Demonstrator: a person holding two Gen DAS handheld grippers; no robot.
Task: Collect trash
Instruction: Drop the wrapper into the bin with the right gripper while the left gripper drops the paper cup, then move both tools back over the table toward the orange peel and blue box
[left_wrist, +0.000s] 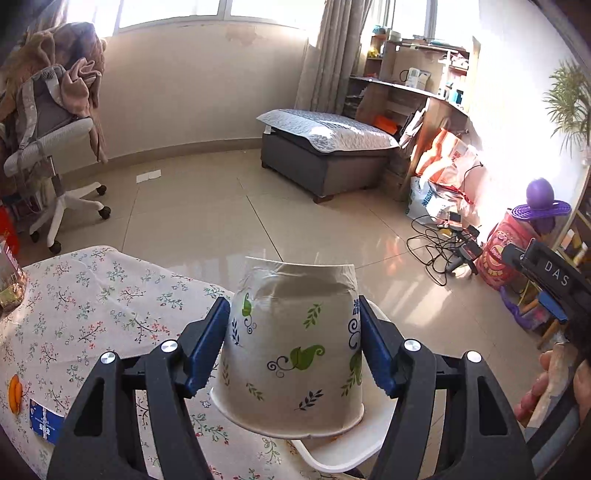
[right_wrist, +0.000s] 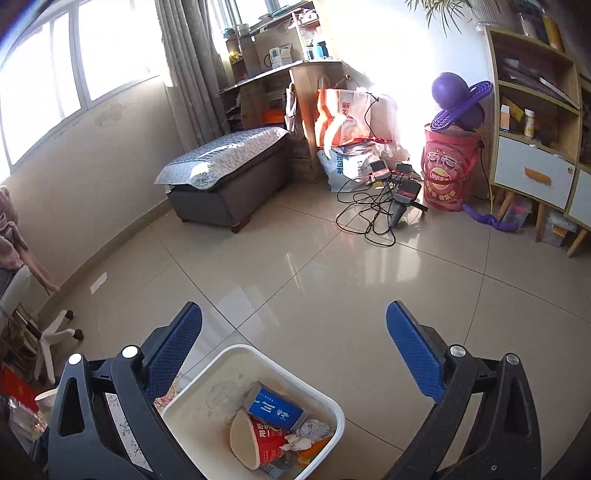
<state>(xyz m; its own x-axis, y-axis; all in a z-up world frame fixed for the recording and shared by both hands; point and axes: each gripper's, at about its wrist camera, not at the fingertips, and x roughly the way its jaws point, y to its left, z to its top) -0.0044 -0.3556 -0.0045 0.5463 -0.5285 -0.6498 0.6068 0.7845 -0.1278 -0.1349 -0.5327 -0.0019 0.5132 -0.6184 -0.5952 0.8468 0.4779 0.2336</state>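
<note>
A paper cup (left_wrist: 295, 343) printed with green and dark-blue leaves sat clamped between the blue pads of the left gripper (left_wrist: 293, 325), gripped across its sides. The cup was turned upside down: its rolled rim and open mouth faced down and toward the camera, while its dented, closed base pointed up and away toward the far wall, so its long axis ran roughly along the line of the fingers, tipped forward. It hung in the air off the edge of a table covered in a flowered cloth (left_wrist: 103, 306), with the white rim of a waste bin (left_wrist: 347, 450) showing just below its mouth. On the cloth lay a blue card (left_wrist: 46, 424) and a scrap of orange peel (left_wrist: 15, 393). At the right edge of that view a person's hand (left_wrist: 546, 384) gripped the handle of the other tool. The right gripper (right_wrist: 293, 343) stood released, its jaws spread wide with nothing between them, above the tiled floor (right_wrist: 332, 280). Just below it, the white bin (right_wrist: 207, 373) held a blue carton (right_wrist: 275, 410), a red-and-white paper cup (right_wrist: 255, 439) lying on its side with its mouth to the left, and crumpled tissue (right_wrist: 314, 430). A grey footstool (right_wrist: 225, 173) stood well beyond, near the window wall.
</note>
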